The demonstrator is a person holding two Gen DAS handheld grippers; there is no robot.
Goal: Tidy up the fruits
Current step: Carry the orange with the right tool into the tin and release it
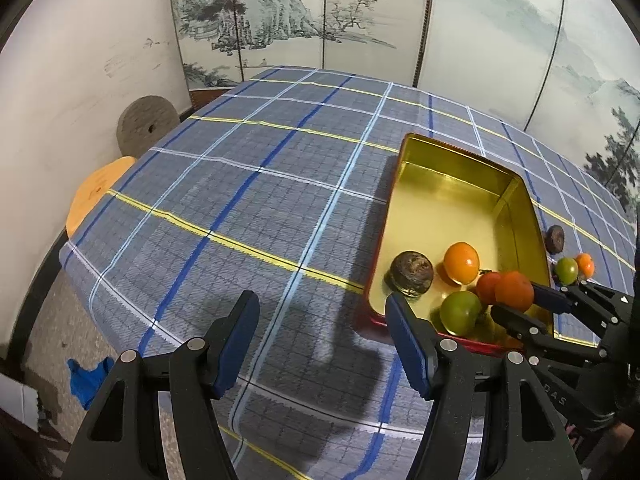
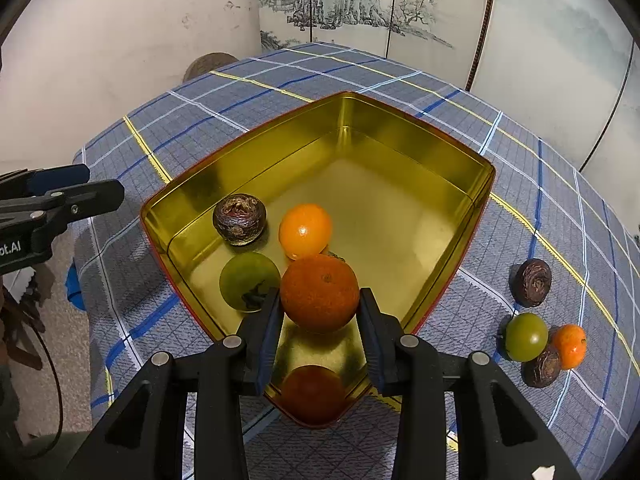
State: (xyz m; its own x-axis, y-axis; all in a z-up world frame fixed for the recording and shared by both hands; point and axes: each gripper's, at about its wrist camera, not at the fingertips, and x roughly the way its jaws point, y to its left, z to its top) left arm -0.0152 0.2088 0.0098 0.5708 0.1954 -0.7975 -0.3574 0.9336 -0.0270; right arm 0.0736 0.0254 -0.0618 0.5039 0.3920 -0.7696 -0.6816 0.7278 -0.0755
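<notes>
Orange-red fruit (image 2: 319, 292) is hanging pinched in the right gripper (image 2: 319, 312) over the gold tin's (image 2: 400, 136) near corner. Released here, it is risking knocking the green fruit (image 2: 249, 280) at nine o'clock or the orange one (image 2: 305, 231) at twelve. Left gripper (image 1: 322, 336) is idling spread and empty.

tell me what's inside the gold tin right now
Inside the gold tin: a brown fruit, an orange fruit and a green fruit. The right gripper and its orange hide the floor beneath.
</notes>
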